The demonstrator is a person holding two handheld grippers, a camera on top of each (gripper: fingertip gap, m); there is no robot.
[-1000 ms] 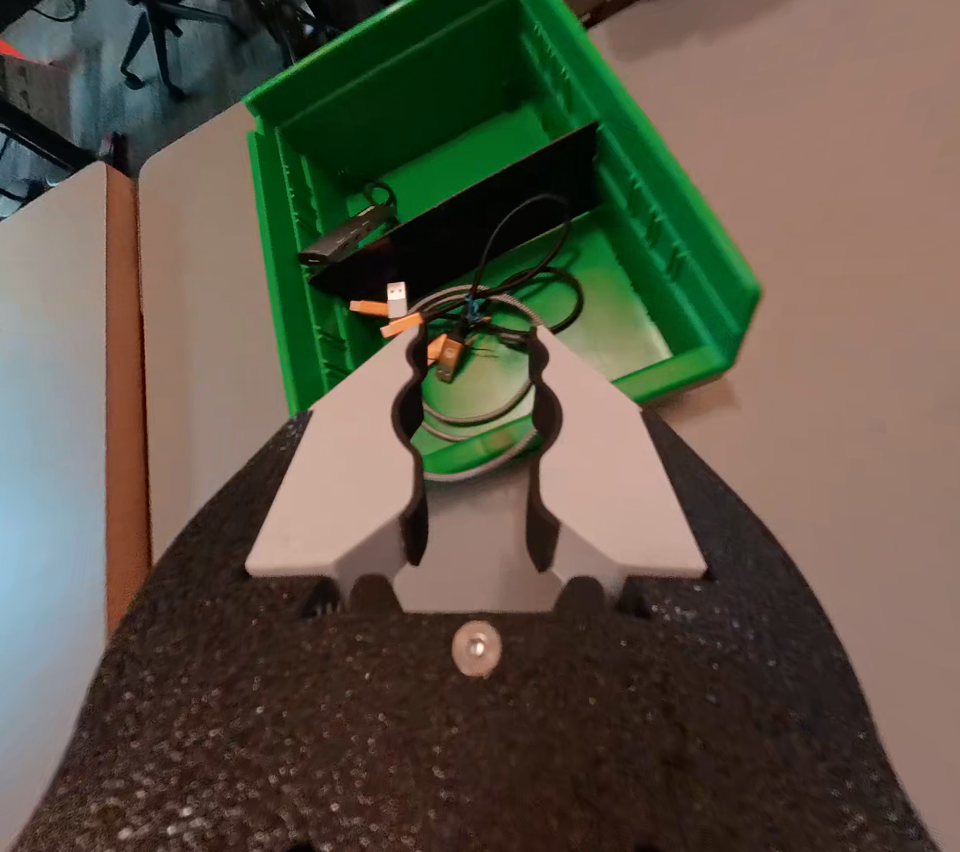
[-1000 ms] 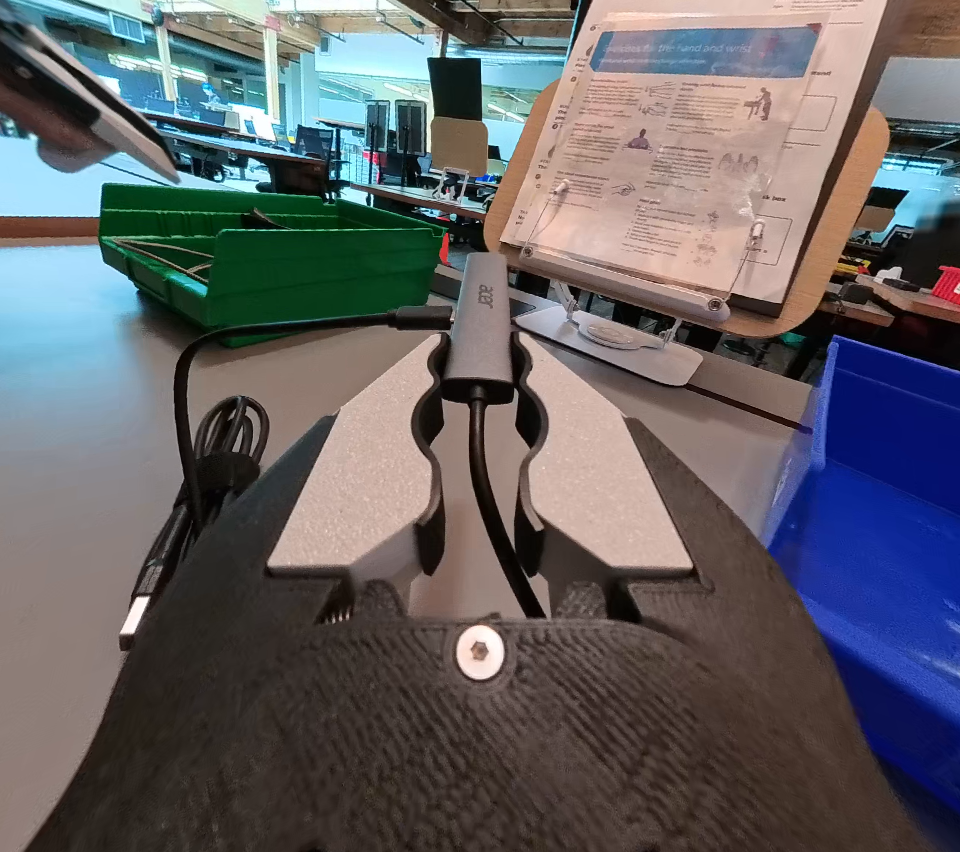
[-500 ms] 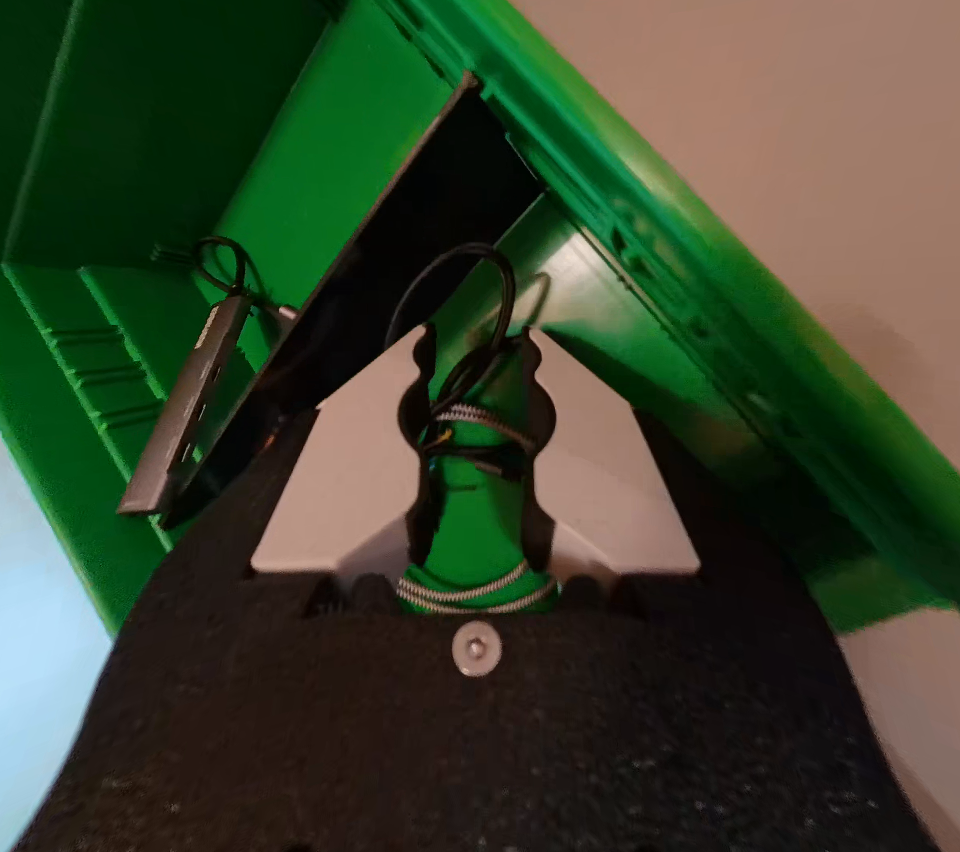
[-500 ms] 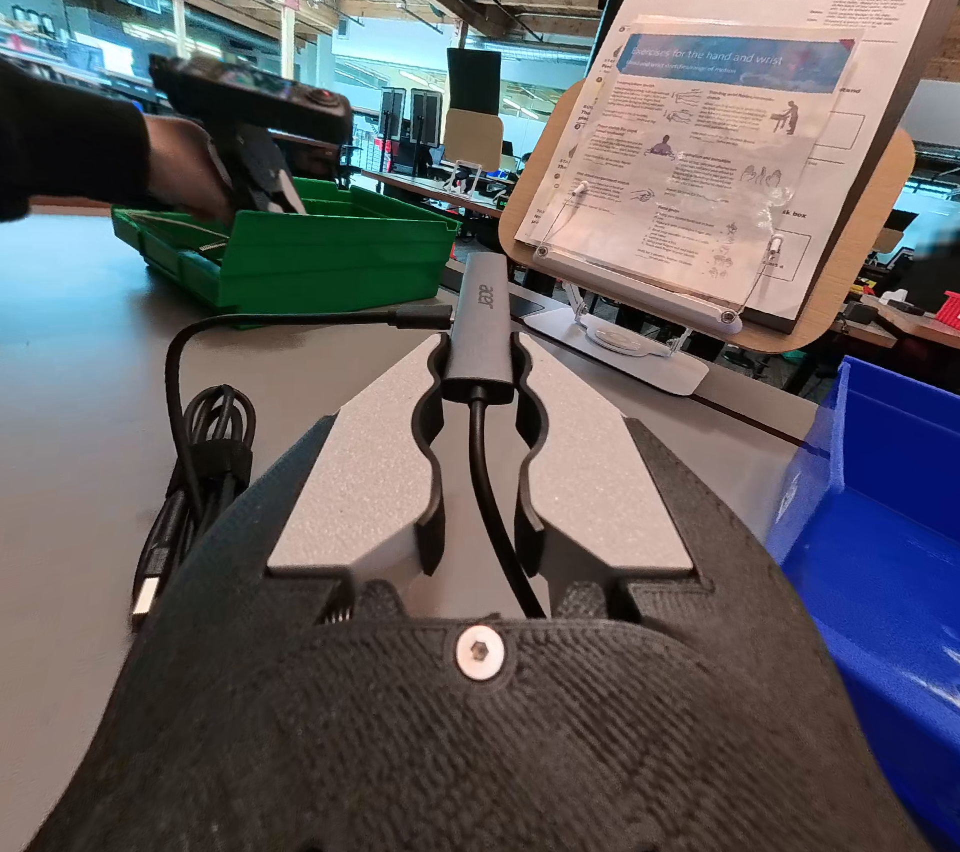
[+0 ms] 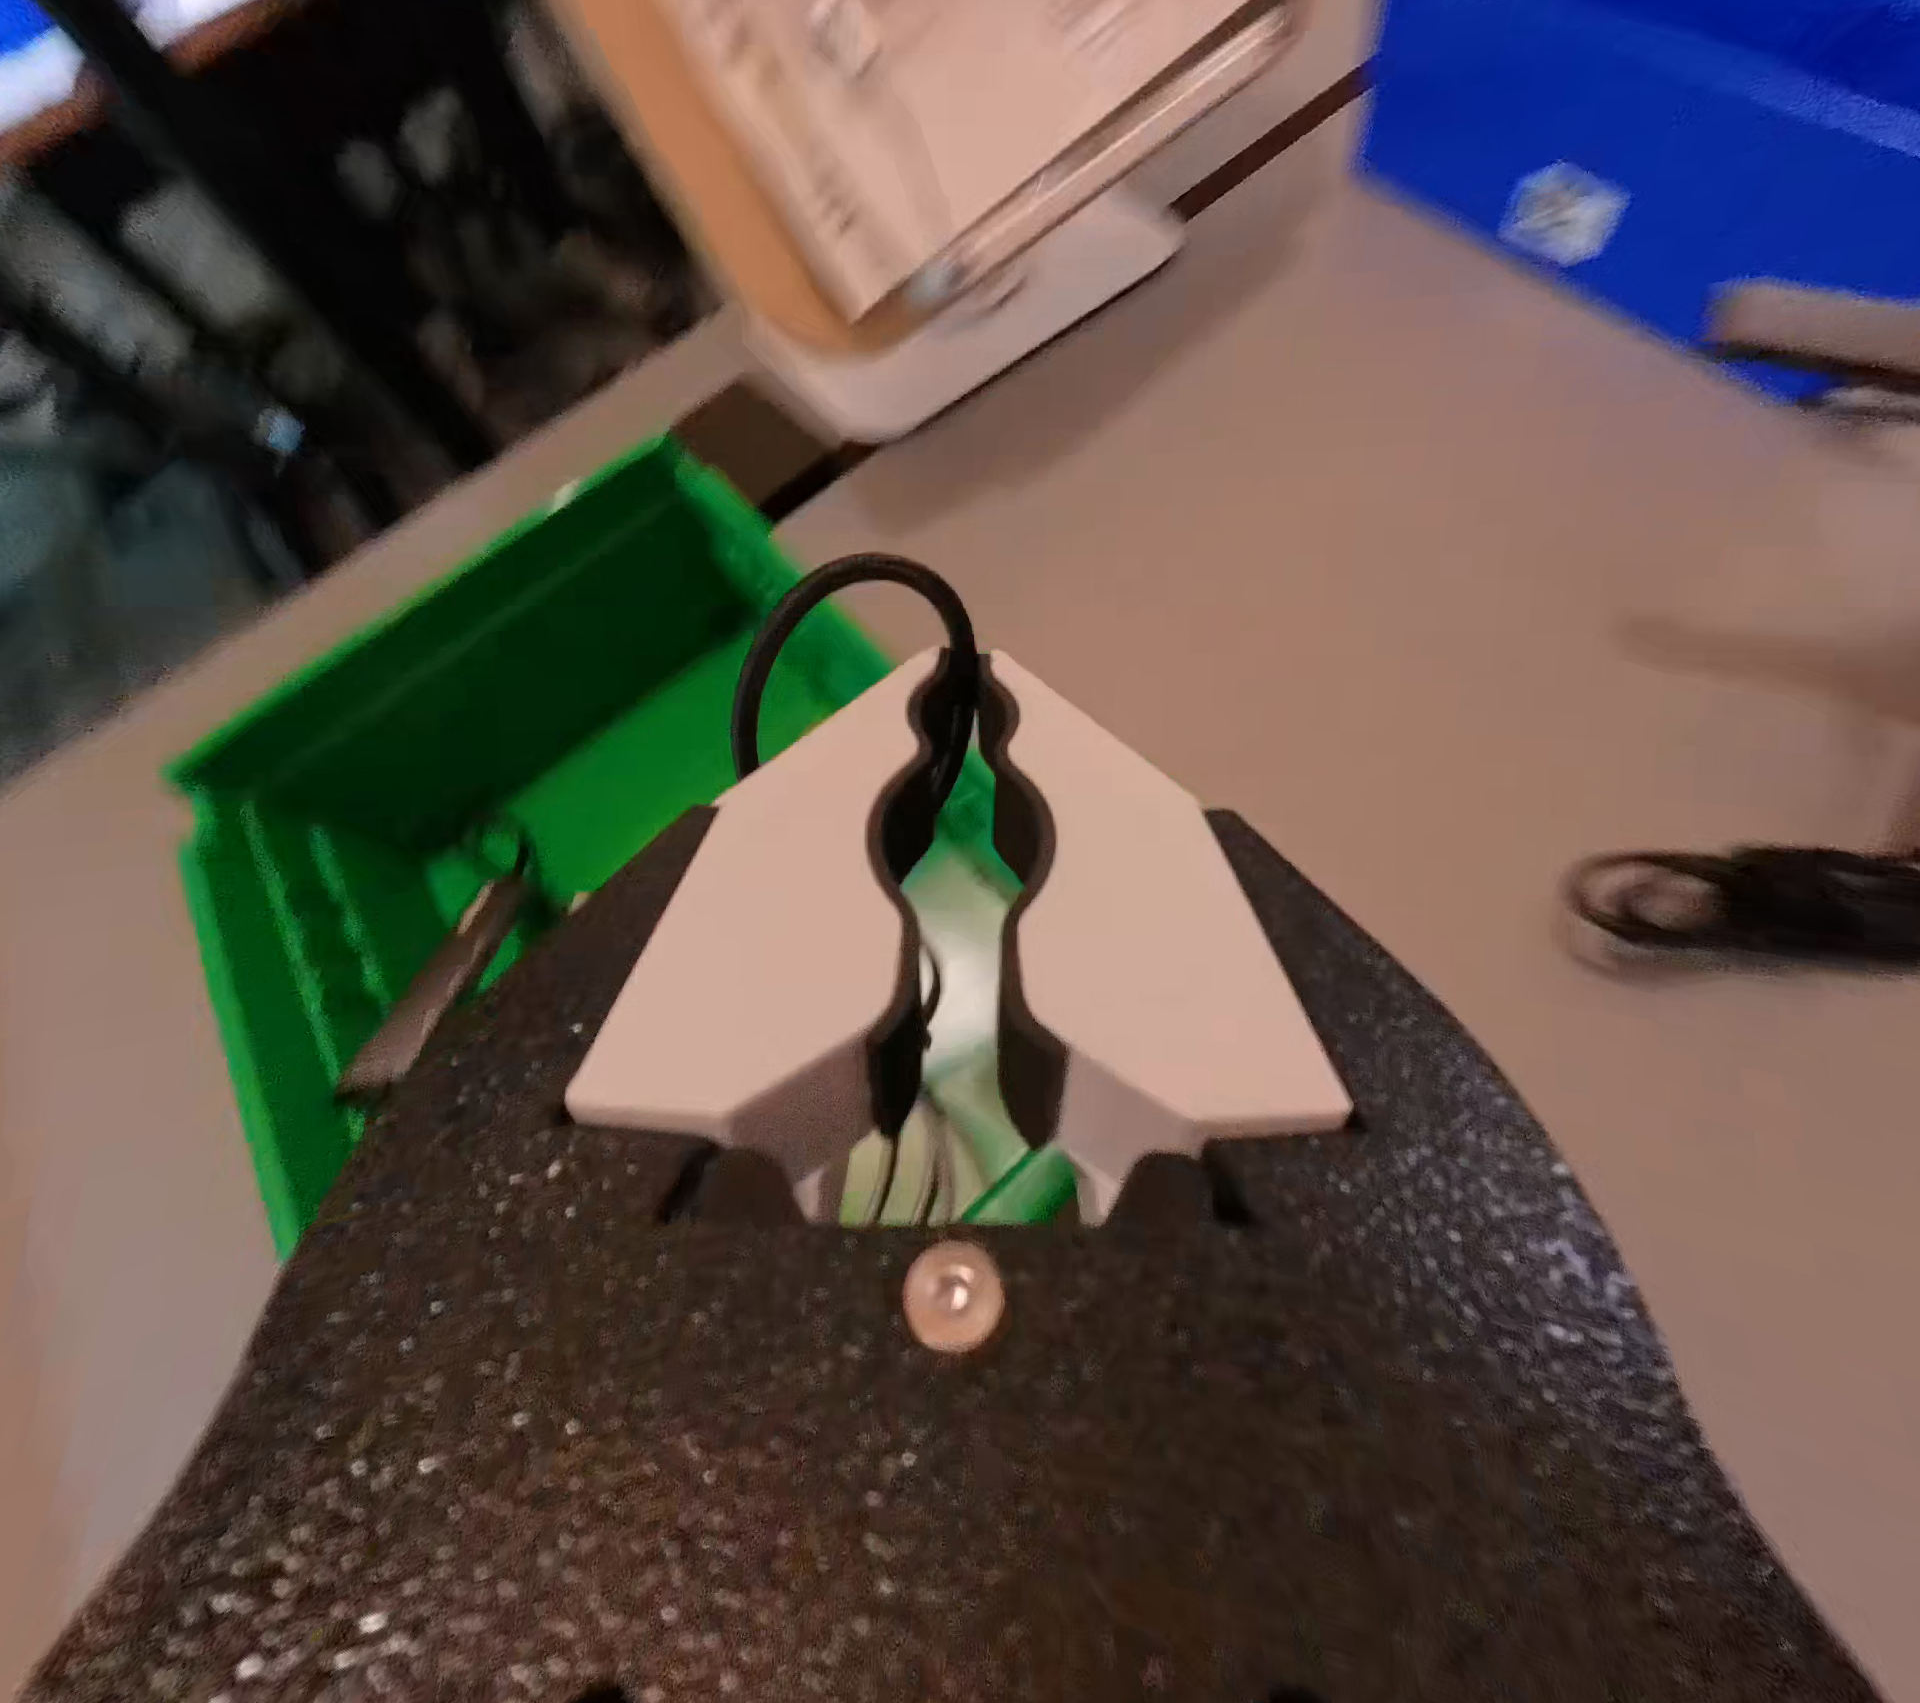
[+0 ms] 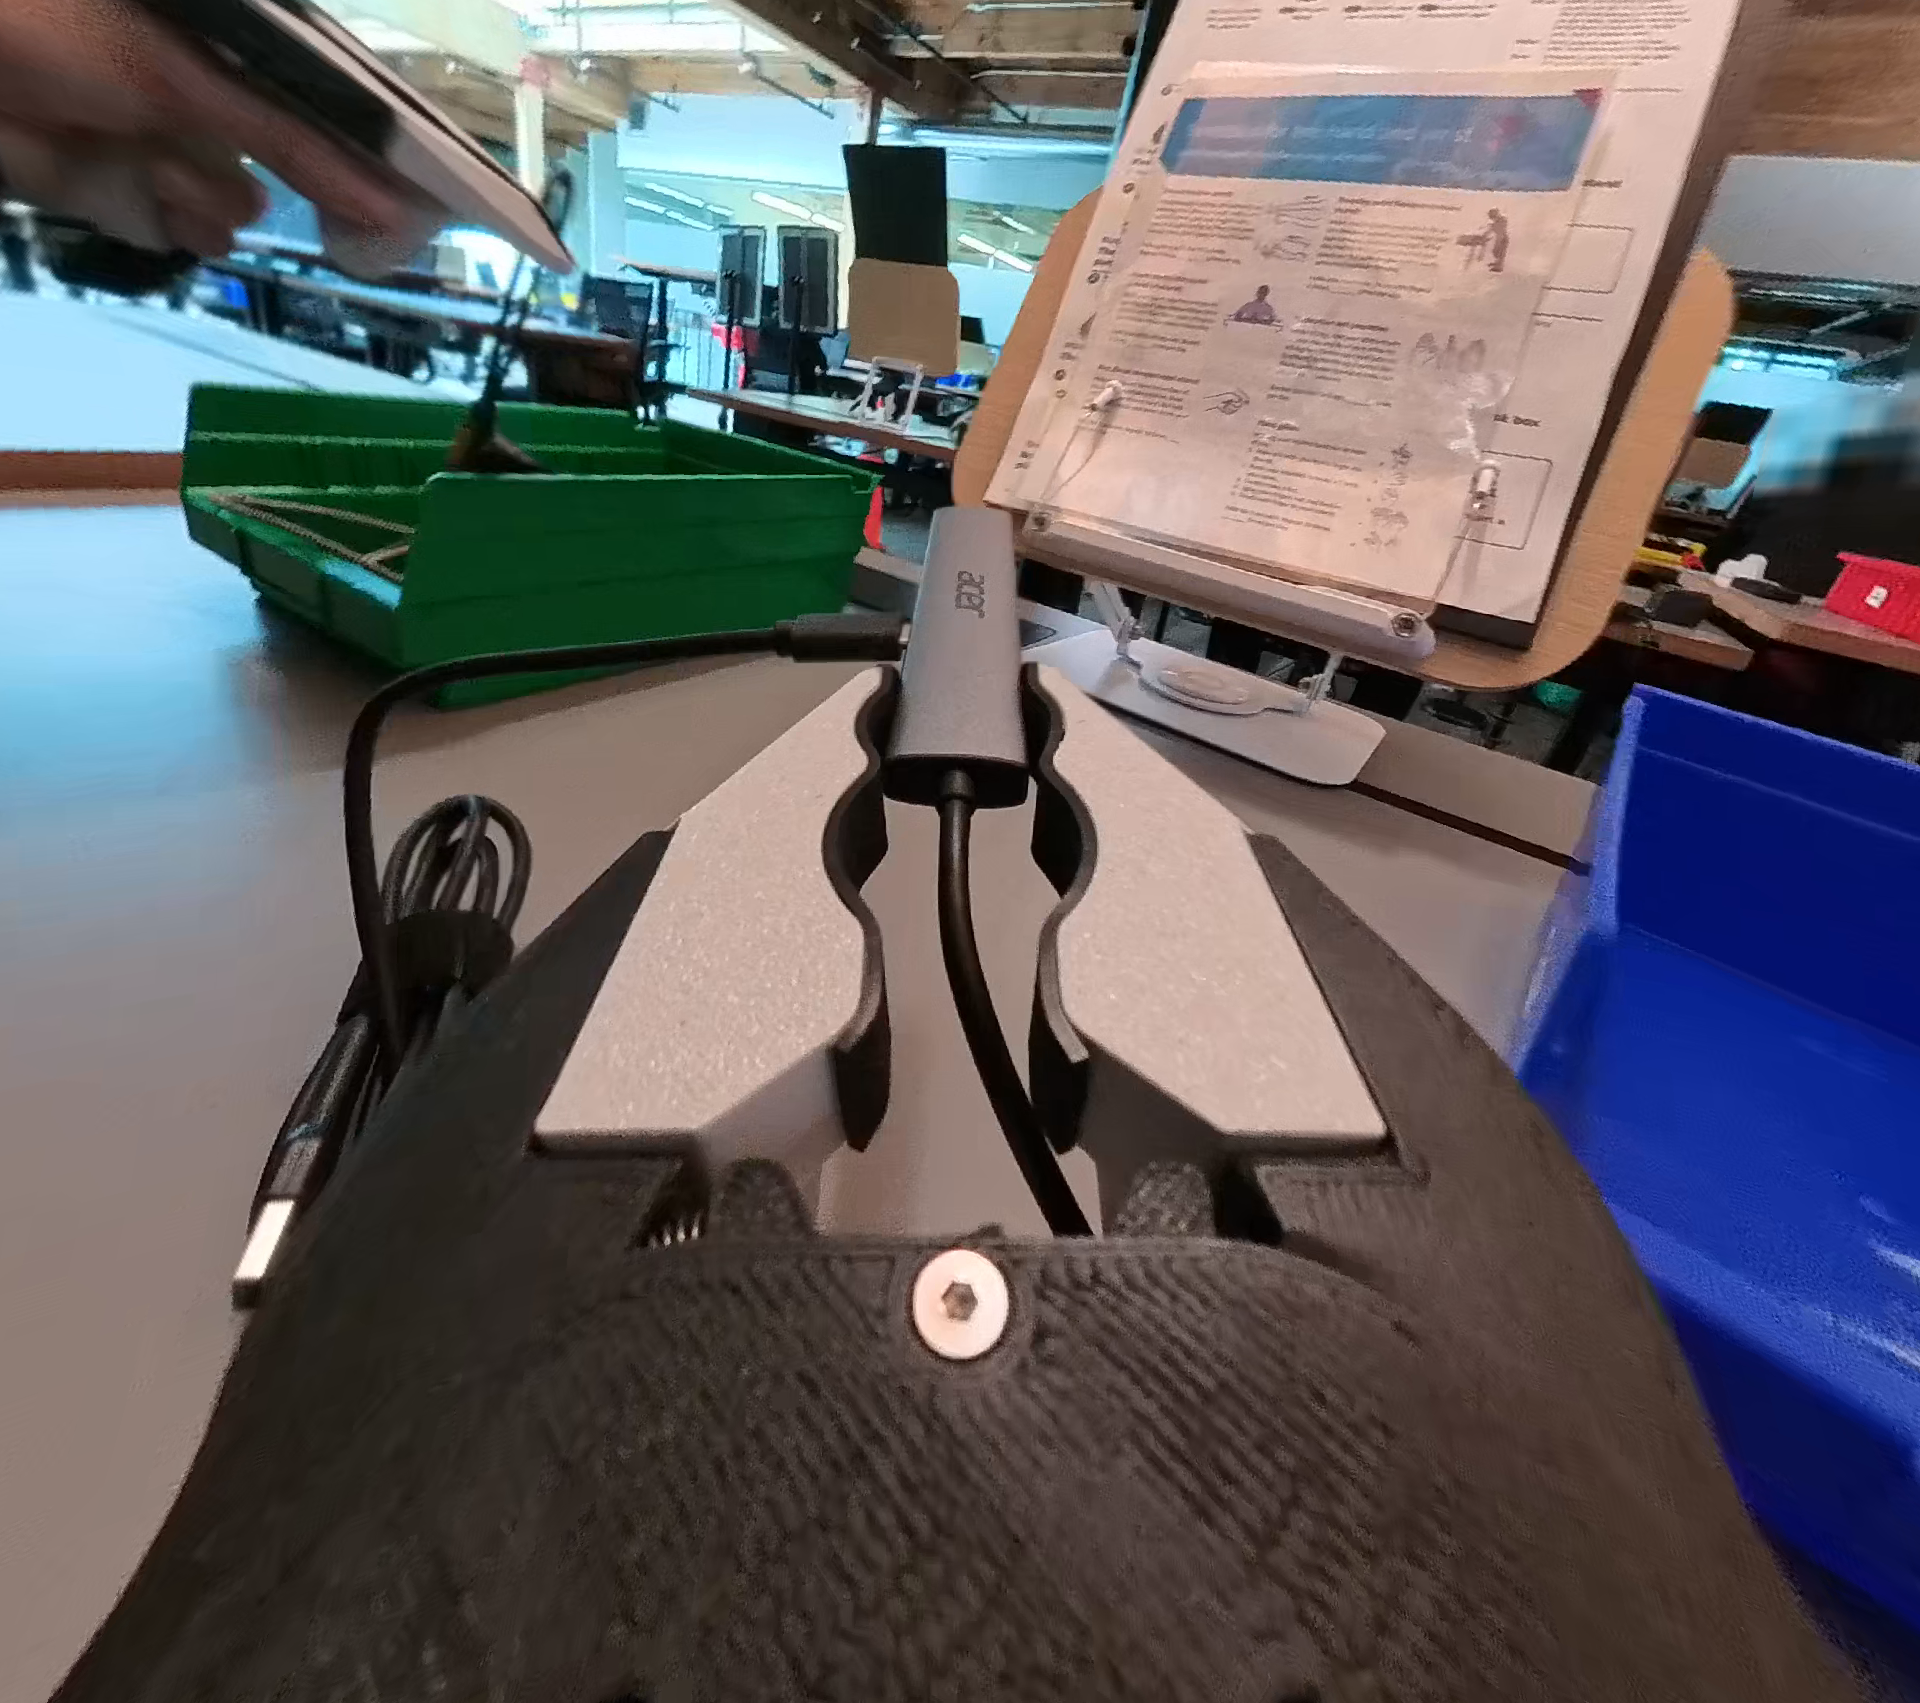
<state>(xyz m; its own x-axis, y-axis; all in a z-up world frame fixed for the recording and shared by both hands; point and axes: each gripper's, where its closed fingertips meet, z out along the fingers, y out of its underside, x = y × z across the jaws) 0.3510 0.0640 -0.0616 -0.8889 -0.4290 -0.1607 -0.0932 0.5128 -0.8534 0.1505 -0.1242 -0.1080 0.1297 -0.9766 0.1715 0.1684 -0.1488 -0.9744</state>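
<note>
Right gripper: while its fingers pinch the near end of a grey hub, the right gripper sits low over the worktop, the hub pointing forward beyond the tips.
Hub lead: a black lead runs back from the hub between the fingers toward the gripper body.
Side cable: a black cable is plugged into the hub's left side, curves down to the worktop and ends in a bundled coil — a silver plug lies at the near left.
Left gripper: the left gripper has its fingertips pressed together on a thin black cord, which loops up past the tips and hangs down between the fingers toward the bin below.
Green bin: a green bin stands on the worktop under and ahead of the left gripper; a dark flat piece leans inside it — blurred.
Blue bin: a blue bin stands just right of the right gripper.
Stand: farther back, a document stand with printed sheets stands tilted on the worktop between the two bins.
Hand: at the right view's upper left, a hand carries the left gripper above the green bin.
</note>
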